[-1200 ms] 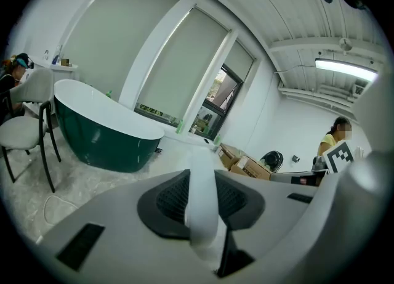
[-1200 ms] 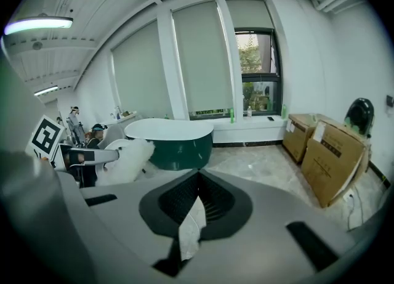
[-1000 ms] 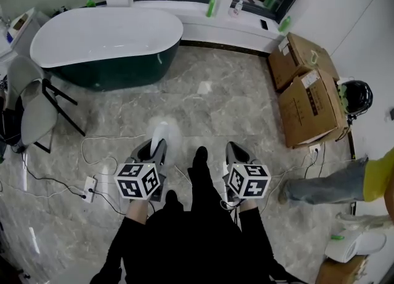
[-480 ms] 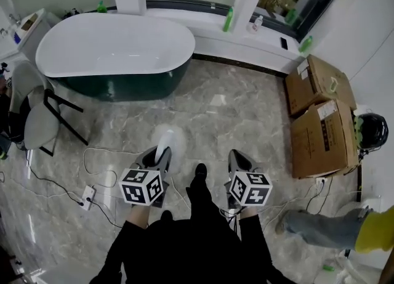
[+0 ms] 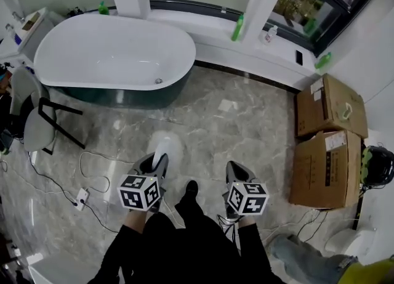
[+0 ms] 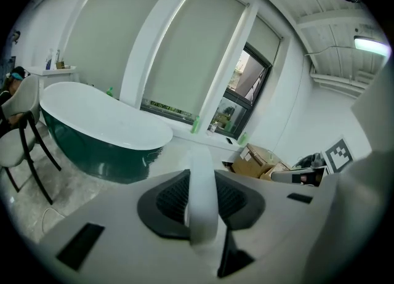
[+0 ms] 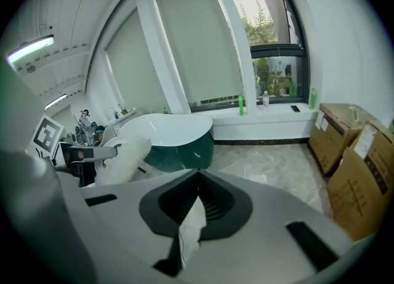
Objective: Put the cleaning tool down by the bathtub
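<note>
while left gripper [image 5: 159, 161] fingers clamp cleaning tool [image 6: 202, 196] handle, fluffy head jutting ahead; right gripper [image 5: 237, 172] fingers pinch white scrap [image 7: 192, 227]

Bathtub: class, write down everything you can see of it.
The bathtub is a freestanding oval tub, glossy white inside, dark green outside, with a small round drain near its right end. It is empty and upright, standing on the marble-look floor along the wall below the window ledge, a chair near its left end.
</note>
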### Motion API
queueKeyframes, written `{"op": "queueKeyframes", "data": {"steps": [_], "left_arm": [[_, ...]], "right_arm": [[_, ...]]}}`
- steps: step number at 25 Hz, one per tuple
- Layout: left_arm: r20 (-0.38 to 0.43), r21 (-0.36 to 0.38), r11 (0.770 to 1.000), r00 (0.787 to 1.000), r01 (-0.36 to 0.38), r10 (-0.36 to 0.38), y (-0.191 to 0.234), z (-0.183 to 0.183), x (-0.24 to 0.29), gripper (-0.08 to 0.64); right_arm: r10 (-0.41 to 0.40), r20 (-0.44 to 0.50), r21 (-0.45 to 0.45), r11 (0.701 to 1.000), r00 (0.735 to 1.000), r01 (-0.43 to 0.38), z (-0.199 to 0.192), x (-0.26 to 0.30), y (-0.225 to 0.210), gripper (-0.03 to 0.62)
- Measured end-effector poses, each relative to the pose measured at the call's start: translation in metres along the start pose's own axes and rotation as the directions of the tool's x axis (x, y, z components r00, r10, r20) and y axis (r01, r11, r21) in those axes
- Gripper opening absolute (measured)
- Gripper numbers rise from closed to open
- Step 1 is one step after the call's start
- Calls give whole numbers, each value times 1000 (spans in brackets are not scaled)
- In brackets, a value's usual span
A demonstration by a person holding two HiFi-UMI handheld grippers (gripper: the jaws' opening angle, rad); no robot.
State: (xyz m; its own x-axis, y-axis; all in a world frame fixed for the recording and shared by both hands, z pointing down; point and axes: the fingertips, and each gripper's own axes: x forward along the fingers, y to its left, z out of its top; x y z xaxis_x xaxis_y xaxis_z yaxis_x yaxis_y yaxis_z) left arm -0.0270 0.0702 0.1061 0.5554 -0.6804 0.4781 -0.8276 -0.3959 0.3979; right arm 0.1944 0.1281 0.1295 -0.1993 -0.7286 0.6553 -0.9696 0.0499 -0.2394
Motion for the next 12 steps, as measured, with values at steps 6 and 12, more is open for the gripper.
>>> {"op": "queueKeyframes", "data": {"steps": [6,12], "left_arm": [[-38,14,1000,999,-17,17,0,7,50,98],[-68,28,999,997,-37,39,28,13,99,98]], "right_arm": [[31,-50,20,999,998,-31,5,31,-27,0],[64,-70,18,998,996,-63,15,74,-32,0]]}}
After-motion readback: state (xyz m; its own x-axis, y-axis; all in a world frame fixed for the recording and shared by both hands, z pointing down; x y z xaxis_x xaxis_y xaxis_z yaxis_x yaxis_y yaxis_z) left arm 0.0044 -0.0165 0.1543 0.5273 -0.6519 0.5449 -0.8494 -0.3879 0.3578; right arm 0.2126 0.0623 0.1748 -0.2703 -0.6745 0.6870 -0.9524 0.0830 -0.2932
